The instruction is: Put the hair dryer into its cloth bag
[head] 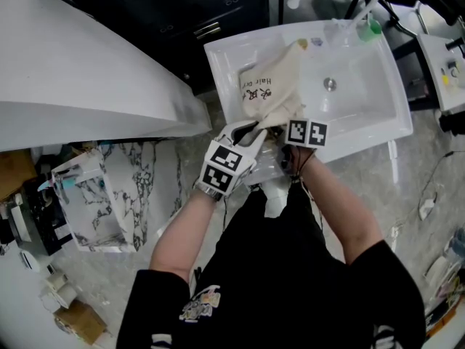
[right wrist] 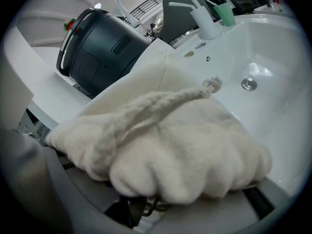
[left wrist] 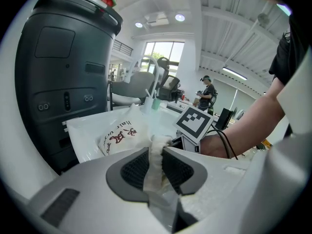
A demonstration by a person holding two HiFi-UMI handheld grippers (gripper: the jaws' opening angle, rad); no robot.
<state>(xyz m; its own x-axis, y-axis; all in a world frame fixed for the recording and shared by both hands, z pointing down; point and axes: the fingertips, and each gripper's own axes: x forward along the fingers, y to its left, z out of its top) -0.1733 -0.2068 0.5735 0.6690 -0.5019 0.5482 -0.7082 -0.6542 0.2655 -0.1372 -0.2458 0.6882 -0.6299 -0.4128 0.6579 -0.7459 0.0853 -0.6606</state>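
Cream cloth bag with red lettering point(head: 270, 86) lies in the white sink point(head: 378, 115). My left hand-held gripper point(left wrist: 155, 167) pinches a fold at its mouth, and my right hand-held gripper point(head: 289, 140) clamps the gathered neck beside the twisted cream drawstring point(right wrist: 161, 101). The hair dryer is hidden, I judge inside. I'd hold the fold firmly and cinch the neck evenly.

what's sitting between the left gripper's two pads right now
A bunched fold of the cloth bag, pinched by the left gripper. The left gripper view shows it, with the rest of the bag lying over the sink.
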